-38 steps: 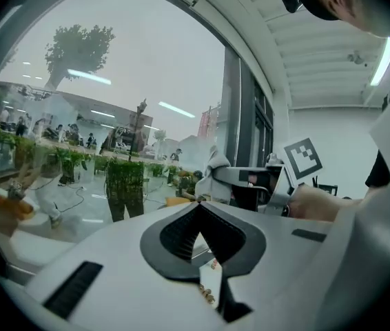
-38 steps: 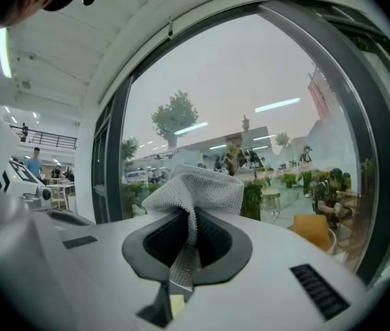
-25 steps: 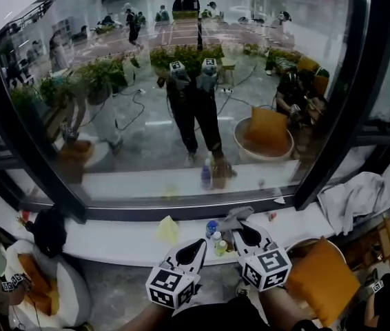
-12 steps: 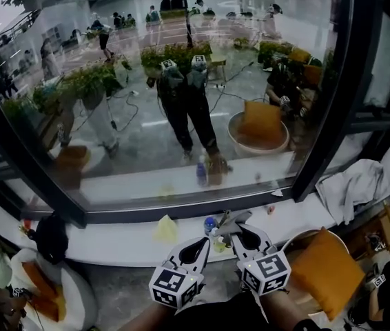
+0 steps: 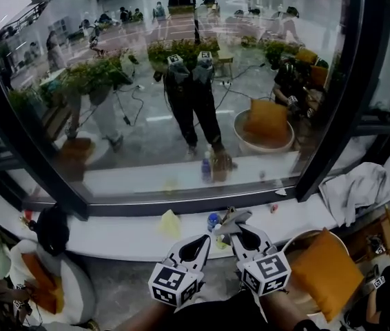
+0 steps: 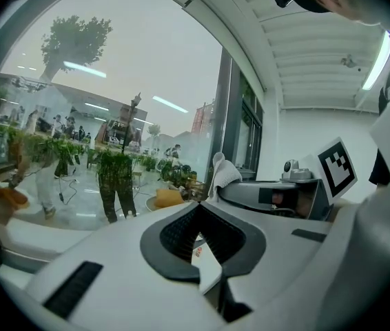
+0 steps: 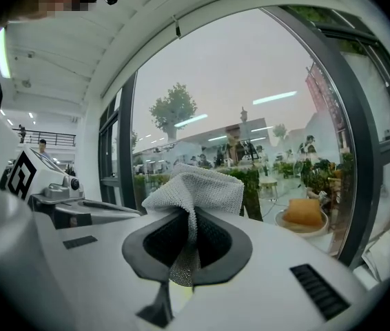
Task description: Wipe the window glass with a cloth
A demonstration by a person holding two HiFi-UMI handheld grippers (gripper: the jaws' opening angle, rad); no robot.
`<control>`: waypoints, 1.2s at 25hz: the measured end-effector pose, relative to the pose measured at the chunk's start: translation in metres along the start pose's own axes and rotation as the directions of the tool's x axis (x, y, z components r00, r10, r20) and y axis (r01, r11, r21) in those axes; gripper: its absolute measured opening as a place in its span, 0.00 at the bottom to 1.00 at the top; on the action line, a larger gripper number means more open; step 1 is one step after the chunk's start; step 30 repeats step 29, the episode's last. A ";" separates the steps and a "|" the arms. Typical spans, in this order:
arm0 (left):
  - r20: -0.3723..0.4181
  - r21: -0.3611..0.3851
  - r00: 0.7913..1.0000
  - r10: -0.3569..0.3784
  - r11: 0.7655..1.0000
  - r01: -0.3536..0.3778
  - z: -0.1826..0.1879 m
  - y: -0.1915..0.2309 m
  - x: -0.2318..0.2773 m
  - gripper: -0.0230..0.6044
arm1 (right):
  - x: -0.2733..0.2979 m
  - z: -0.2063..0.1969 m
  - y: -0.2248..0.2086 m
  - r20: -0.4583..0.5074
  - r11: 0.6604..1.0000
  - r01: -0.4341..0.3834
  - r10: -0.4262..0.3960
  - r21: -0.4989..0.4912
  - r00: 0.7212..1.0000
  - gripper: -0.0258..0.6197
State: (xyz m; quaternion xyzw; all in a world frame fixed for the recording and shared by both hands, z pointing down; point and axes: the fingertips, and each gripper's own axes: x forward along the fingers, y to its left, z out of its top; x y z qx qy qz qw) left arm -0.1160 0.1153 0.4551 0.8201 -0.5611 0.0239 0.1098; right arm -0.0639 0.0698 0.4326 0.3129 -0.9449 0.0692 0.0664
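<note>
The window glass point(image 5: 147, 81) fills the upper head view and mirrors the person and both grippers. My right gripper point(image 5: 237, 230) is low in front of the white sill point(image 5: 119, 236), shut on a grey knitted cloth point(image 5: 230, 218) that bunches out past its tips. In the right gripper view that cloth point(image 7: 196, 184) rises from the closed right gripper point(image 7: 187, 217), with the glass point(image 7: 250, 109) some way beyond. My left gripper point(image 5: 200, 243) is beside it, jaws together and holding nothing. The left gripper view shows the left gripper point(image 6: 198, 208) angled along the pane point(image 6: 78, 123).
On the sill lie a yellow cloth point(image 5: 169, 224), small bottles point(image 5: 213, 222) and a white cloth point(image 5: 355, 190) at the right. A black object point(image 5: 50, 229) sits at the left. An orange cushion point(image 5: 319, 271) lies low right. Dark window frames point(image 5: 333, 116) border the pane.
The head view swayed slightly. Both grippers stay low before the sill, the right one still holding the cloth.
</note>
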 end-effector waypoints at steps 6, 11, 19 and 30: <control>0.000 0.003 1.000 0.006 1.000 -0.006 -0.002 0.001 -0.008 0.05 | 0.000 -0.002 0.008 -0.011 1.000 -0.011 0.011 -0.005 1.000 0.10; 0.004 -0.002 1.000 0.006 1.000 -0.006 -0.003 -0.005 -0.014 0.05 | -0.006 -0.005 0.013 -0.012 1.000 -0.013 0.013 -0.006 1.000 0.10; -0.005 -0.013 1.000 0.001 1.000 -0.001 -0.004 -0.013 -0.016 0.05 | -0.014 -0.006 0.010 -0.011 1.000 -0.003 0.003 -0.003 1.000 0.10; -0.003 0.011 1.000 -0.006 1.000 0.006 -0.007 -0.017 -0.015 0.05 | -0.017 -0.005 0.008 -0.002 1.000 0.000 0.000 -0.003 1.000 0.10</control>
